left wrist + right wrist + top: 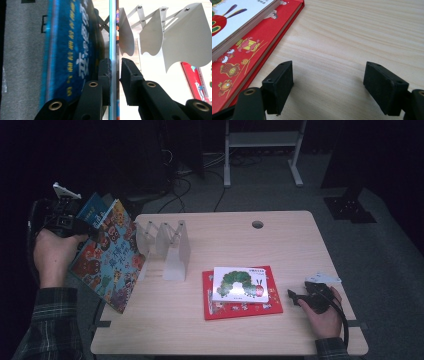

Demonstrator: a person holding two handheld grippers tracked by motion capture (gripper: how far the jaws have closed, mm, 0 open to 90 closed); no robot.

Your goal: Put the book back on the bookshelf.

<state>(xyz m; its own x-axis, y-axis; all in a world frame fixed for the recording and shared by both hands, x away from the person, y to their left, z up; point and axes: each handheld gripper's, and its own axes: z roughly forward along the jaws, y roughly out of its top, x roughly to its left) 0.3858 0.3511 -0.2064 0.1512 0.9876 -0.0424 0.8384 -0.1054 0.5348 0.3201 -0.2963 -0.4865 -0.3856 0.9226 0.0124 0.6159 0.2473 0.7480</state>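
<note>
A large colourful picture book point(110, 255) hangs tilted off the table's left edge, with my left gripper point(86, 227) shut on its upper part. Along that gripper's own jaws point(115, 72) the thin teal edge of the book point(113, 37) runs between the pads, and a blue cover point(72, 45) lies just outside the left jaw. A white folding book rack point(167, 245) stands upright on the table right of the held book. My right gripper point(295, 297) rests open on the wood, with bare table between its pads point(328, 82), just right of a red book point(240, 310).
A white caterpillar book point(240, 283) lies on top of the red book near the middle of the wooden table point(225, 240). A round cable hole point(257, 224) is at the far edge. Beyond the table are cables and a white frame on the grey floor.
</note>
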